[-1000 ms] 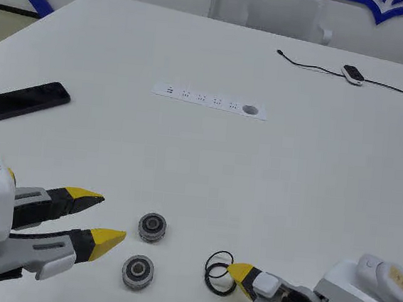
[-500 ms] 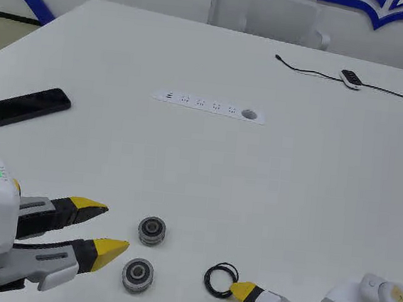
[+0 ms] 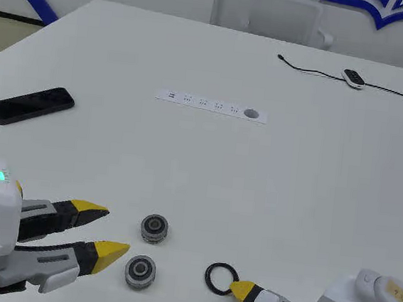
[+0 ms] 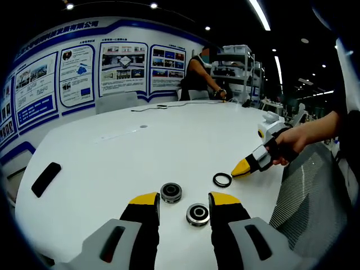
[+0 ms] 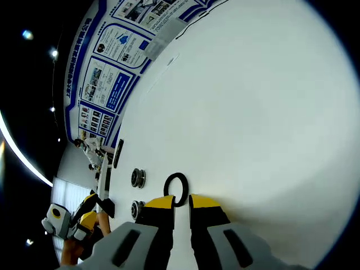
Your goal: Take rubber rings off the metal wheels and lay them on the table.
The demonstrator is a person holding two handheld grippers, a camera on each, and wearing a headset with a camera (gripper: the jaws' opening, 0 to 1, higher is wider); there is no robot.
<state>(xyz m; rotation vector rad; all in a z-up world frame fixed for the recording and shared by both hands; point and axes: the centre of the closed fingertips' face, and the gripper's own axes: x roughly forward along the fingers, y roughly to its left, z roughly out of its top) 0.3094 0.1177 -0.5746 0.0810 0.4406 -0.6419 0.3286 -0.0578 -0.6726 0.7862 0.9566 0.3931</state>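
Rubber ring (image 3: 221, 278) is lying flat on the white tabletop (image 3: 291, 181), off the wheels. It sits right in front of the right gripper (image 3: 245, 292), pretty much at the yellow tips; can't tell if it's actually touching them. In the right gripper view the ring is just past the tips, a bit toward one jaw, not between them. Those jaws have only a thin gap and nothing in it.

Just to the left of the ring are the two metal wheels (image 3: 154, 228) (image 3: 140, 271), near each other but not touching. The left gripper (image 3: 104, 231) is next to them with its jaws spread wide and empty. In the left gripper view the closer wheel sits just ahead of the gap between them.

Further back there's a white power strip (image 3: 211, 105), a black phone (image 3: 32, 105) off to the left, and a small device on a black cable (image 3: 353, 77) near the far edge.
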